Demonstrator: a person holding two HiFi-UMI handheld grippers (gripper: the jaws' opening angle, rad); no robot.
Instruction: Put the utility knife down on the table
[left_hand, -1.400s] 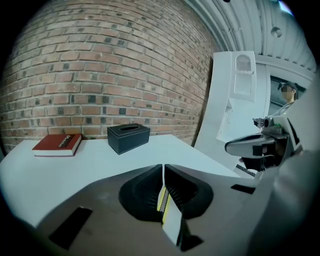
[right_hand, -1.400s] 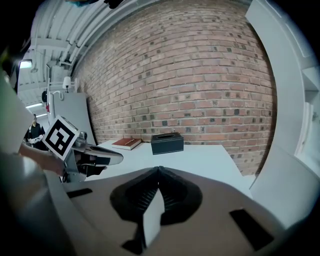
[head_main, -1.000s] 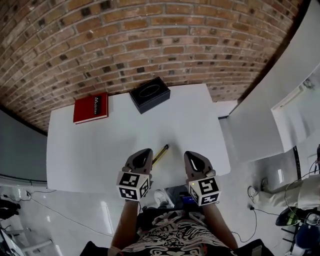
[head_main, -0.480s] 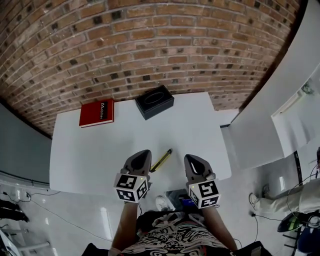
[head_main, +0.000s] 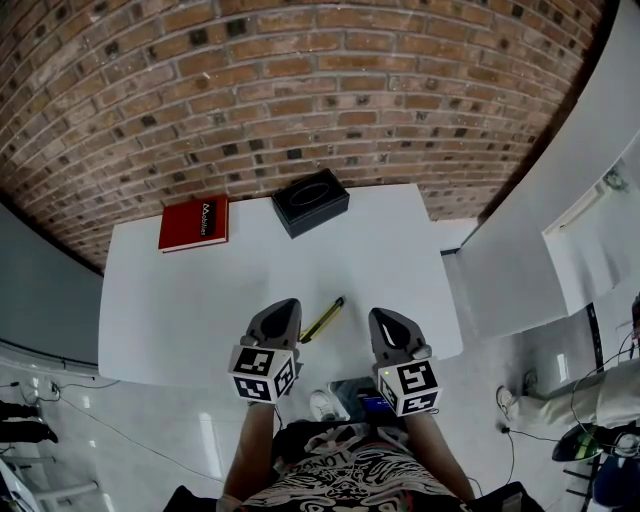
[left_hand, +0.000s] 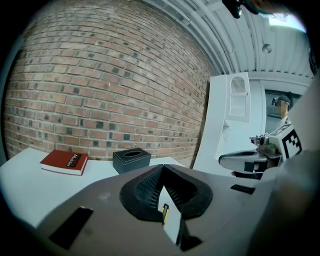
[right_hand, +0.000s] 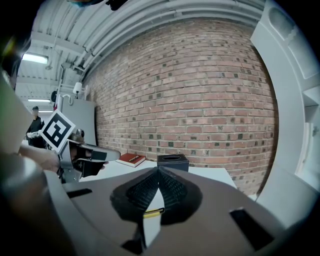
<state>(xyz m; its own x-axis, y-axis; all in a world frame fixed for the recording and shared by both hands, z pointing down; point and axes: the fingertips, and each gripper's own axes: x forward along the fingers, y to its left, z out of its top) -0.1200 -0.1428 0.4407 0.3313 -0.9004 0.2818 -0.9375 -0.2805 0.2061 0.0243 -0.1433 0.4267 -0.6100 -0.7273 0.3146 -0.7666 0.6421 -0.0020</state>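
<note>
Here, a slim yellow-and-black utility knife (head_main: 322, 320) lies flat on the smooth matte white table (head_main: 190, 300), near its front edge and set on a slant. It sits between the two grippers, just beside the tip of the left gripper (head_main: 285, 306) and a little farther from the right gripper (head_main: 382, 316); neither grips it. Both grippers have rounded grey shells, black ribbed pads on the inner faces of the jaws, and a cube of black-and-white square markers at the rear. In each gripper view the pads meet at their far tips, nothing is clamped between them, and the knife shows only as a short yellow strip on the table through the narrow wedge behind the tips. Farther back on the table, a flat red hardcover book (head_main: 193, 223) lies at the left, and a black rectangular box with an oval opening in its top (head_main: 311, 201) stands near the middle, well apart from the knife. Behind the table rises a rough red-brown brick wall (head_main: 300, 90).
</note>
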